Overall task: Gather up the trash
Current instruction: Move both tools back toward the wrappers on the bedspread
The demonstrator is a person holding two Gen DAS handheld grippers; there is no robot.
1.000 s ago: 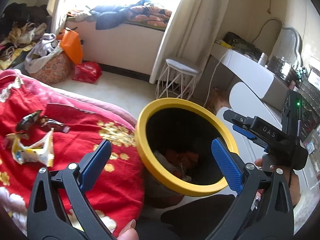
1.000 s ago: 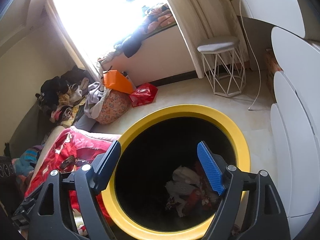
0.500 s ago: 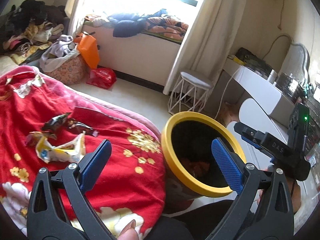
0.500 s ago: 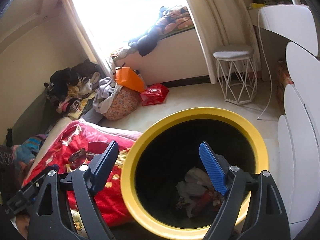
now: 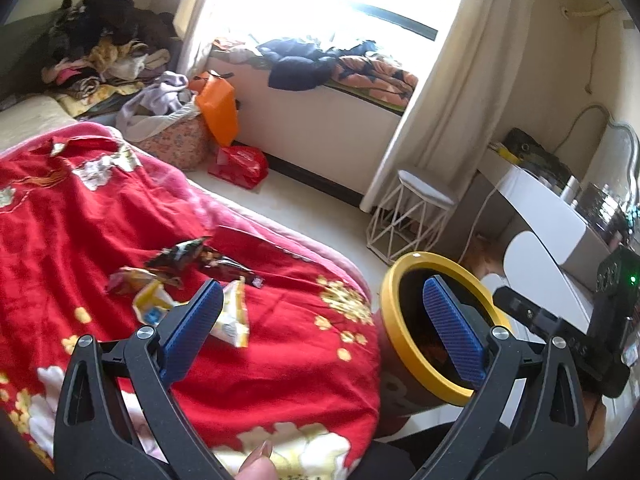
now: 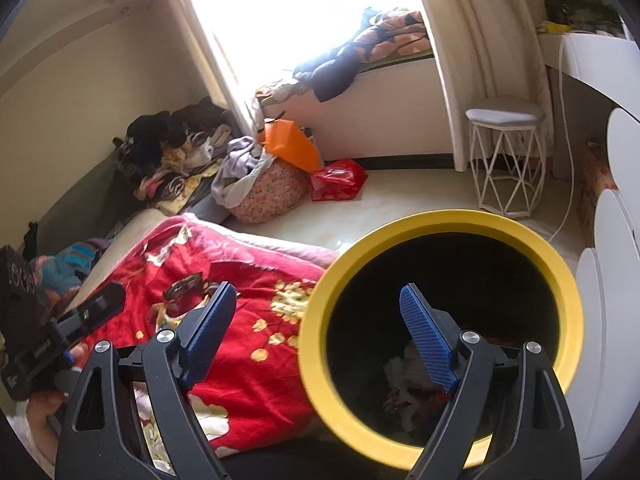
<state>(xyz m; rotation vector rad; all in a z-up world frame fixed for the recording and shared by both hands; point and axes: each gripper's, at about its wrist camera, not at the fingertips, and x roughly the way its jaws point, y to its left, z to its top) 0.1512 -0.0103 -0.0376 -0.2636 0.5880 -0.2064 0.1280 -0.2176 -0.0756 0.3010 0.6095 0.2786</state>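
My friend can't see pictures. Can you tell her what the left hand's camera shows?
The open left gripper hovers over a red flowered blanket where crumpled snack wrappers lie. A yellow-rimmed trash bin stands beside the bed, with the right gripper near it.
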